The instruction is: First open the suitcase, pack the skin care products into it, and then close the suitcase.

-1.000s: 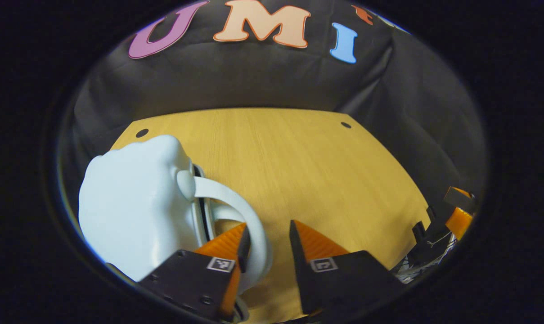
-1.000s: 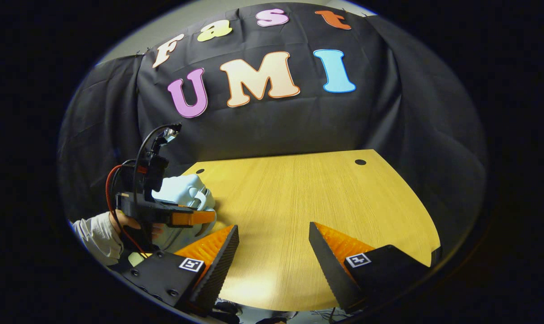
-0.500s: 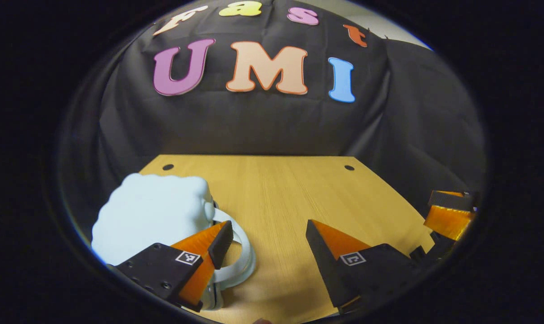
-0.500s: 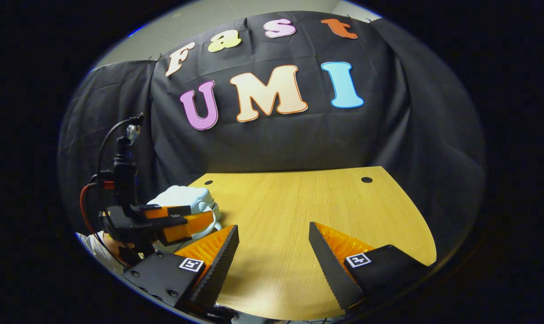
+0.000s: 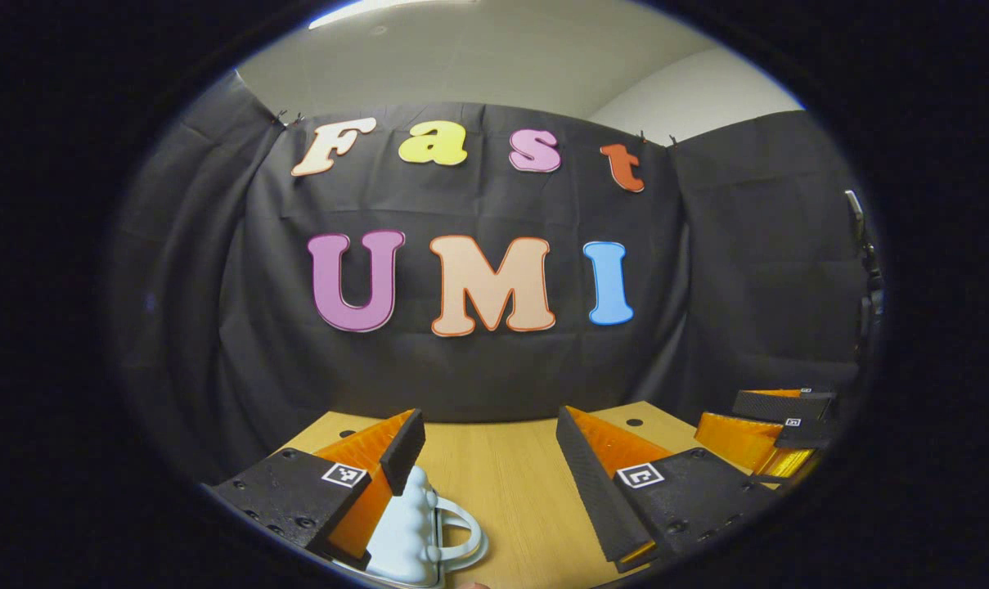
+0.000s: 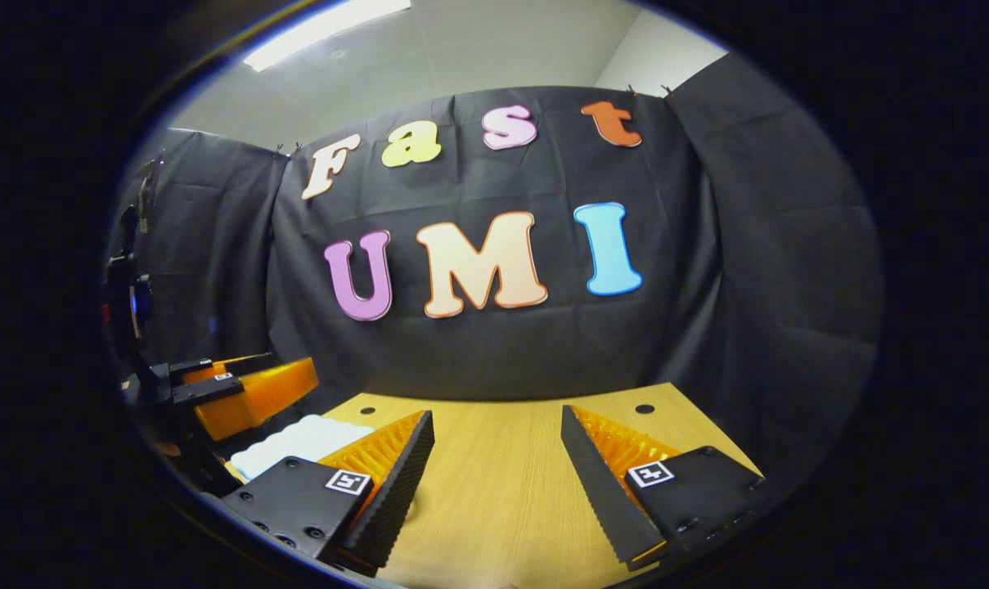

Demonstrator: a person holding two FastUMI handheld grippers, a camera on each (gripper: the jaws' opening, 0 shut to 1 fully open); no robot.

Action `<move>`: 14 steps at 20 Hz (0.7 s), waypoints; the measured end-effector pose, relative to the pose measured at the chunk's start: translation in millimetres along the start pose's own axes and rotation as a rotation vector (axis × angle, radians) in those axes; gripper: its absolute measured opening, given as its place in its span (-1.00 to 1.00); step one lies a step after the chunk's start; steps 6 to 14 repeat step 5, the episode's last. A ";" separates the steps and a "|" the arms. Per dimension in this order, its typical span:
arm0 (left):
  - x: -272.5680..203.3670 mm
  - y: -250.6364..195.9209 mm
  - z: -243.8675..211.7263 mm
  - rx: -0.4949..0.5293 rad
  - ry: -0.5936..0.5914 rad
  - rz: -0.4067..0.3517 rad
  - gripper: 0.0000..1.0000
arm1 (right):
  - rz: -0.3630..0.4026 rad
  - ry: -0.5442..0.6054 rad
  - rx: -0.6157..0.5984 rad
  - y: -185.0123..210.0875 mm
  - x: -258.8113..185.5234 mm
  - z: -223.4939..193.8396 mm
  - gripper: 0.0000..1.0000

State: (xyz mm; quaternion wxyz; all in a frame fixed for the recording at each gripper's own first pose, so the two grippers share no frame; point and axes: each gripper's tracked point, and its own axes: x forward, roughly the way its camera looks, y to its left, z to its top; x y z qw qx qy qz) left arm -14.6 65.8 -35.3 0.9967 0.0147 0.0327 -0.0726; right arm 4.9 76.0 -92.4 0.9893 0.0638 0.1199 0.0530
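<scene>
A small pale blue suitcase (image 5: 406, 533) with a bumpy shell lies on the wooden table (image 5: 510, 478), shells together, its white handle (image 5: 464, 537) pointing right. My left gripper (image 5: 486, 432) hovers open above and just behind it; its left finger overlaps the case and nothing is between the fingers. In the right gripper view the suitcase (image 6: 298, 440) sits low on the left, beneath the left gripper (image 6: 236, 391). My right gripper (image 6: 498, 425) is open over bare table, to the right of the case.
Black cloth walls close the booth behind and beside the table (image 6: 502, 499). Two small dark holes (image 6: 645, 408) mark its far corners. The right gripper (image 5: 768, 425) appears at the right edge of the left gripper view.
Both grippers have risen and tipped upward, so the suitcase and table dropped to the bottom of both views. The left gripper's fingers spread wider and drew back from the handle.
</scene>
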 end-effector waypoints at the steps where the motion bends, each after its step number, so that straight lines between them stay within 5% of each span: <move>1: 0.8 -4.3 11.4 0.002 -0.019 -0.010 0.89 | -0.011 -0.036 -0.020 1.5 0.6 13.6 0.86; 4: -0.6 -14.6 29.9 0.000 -0.048 -0.022 0.89 | -0.030 -0.096 -0.032 7.0 -33.0 19.6 0.95; 14: -0.3 -15.1 33.8 -0.002 -0.052 -0.024 0.90 | -0.039 -0.112 -0.034 8.1 -35.5 25.8 0.95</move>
